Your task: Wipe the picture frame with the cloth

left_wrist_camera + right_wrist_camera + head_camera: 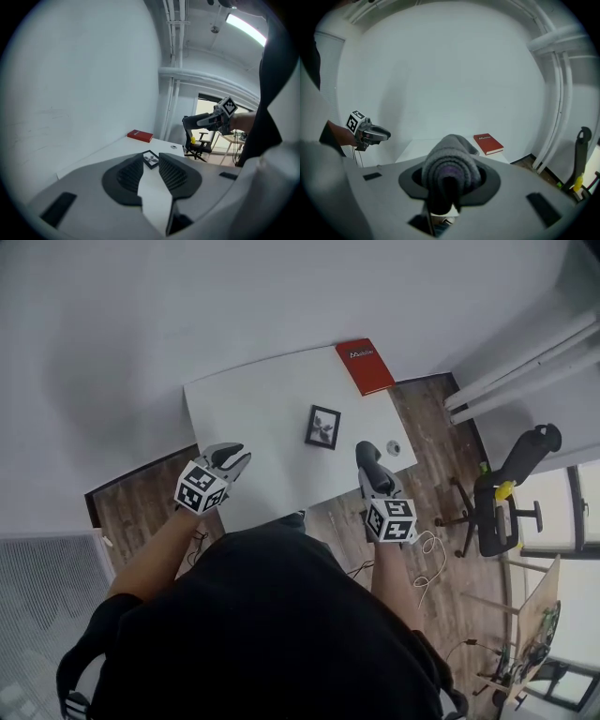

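Gripping a folded grey cloth, the right tool hangs right of centre; the left tool stands part-open, empty. The small black picture frame lies mid-frame on the white surface.

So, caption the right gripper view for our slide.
Right gripper clamps a rolled grey cloth; red book on the white table beyond.

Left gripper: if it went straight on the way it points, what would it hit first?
Most likely the picture frame lying on the table; it shows between the left gripper's open, empty jaws. Depth is unclear, so perhaps tabletop first.
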A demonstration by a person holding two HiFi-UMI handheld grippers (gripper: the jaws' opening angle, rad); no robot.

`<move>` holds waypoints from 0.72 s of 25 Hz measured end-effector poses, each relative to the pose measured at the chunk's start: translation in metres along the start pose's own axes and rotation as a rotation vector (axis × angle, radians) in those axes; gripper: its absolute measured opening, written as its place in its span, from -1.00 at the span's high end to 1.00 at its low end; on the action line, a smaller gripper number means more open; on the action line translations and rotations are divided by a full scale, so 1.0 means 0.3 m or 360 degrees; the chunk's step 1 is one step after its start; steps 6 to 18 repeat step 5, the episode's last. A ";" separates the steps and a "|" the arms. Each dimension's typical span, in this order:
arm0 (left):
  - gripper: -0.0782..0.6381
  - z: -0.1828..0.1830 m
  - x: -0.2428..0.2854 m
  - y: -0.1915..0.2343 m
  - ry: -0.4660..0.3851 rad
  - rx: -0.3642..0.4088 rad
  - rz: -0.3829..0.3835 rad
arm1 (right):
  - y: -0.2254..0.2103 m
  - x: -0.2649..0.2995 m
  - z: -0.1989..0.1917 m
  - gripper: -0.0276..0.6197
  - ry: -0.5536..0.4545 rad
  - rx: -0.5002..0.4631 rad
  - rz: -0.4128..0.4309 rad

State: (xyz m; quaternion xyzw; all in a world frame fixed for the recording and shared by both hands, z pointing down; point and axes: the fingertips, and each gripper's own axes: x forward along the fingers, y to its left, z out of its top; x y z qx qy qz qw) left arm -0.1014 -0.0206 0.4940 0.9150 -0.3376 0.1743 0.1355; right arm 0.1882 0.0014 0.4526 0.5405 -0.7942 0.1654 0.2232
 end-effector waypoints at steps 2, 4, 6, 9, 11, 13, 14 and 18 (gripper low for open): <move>0.48 -0.022 -0.018 -0.013 0.0019 -0.0009 -0.0006 | 0.016 -0.031 -0.009 0.57 -0.0002 0.0008 0.0001; 0.49 -0.041 -0.037 -0.031 0.0037 -0.0030 -0.0007 | 0.029 -0.066 -0.023 0.57 0.0006 0.0023 0.0003; 0.49 -0.049 -0.047 -0.040 0.0044 -0.0043 -0.0006 | 0.034 -0.083 -0.030 0.57 0.0011 0.0031 0.0005; 0.49 -0.049 -0.047 -0.040 0.0044 -0.0043 -0.0006 | 0.034 -0.083 -0.030 0.57 0.0011 0.0031 0.0005; 0.49 -0.049 -0.047 -0.040 0.0044 -0.0043 -0.0006 | 0.034 -0.083 -0.030 0.57 0.0011 0.0031 0.0005; 0.49 -0.049 -0.047 -0.040 0.0044 -0.0043 -0.0006 | 0.034 -0.083 -0.030 0.57 0.0011 0.0031 0.0005; 0.49 -0.049 -0.047 -0.040 0.0044 -0.0043 -0.0006 | 0.034 -0.083 -0.030 0.57 0.0011 0.0031 0.0005; 0.49 -0.049 -0.047 -0.040 0.0044 -0.0043 -0.0006 | 0.034 -0.083 -0.030 0.57 0.0011 0.0031 0.0005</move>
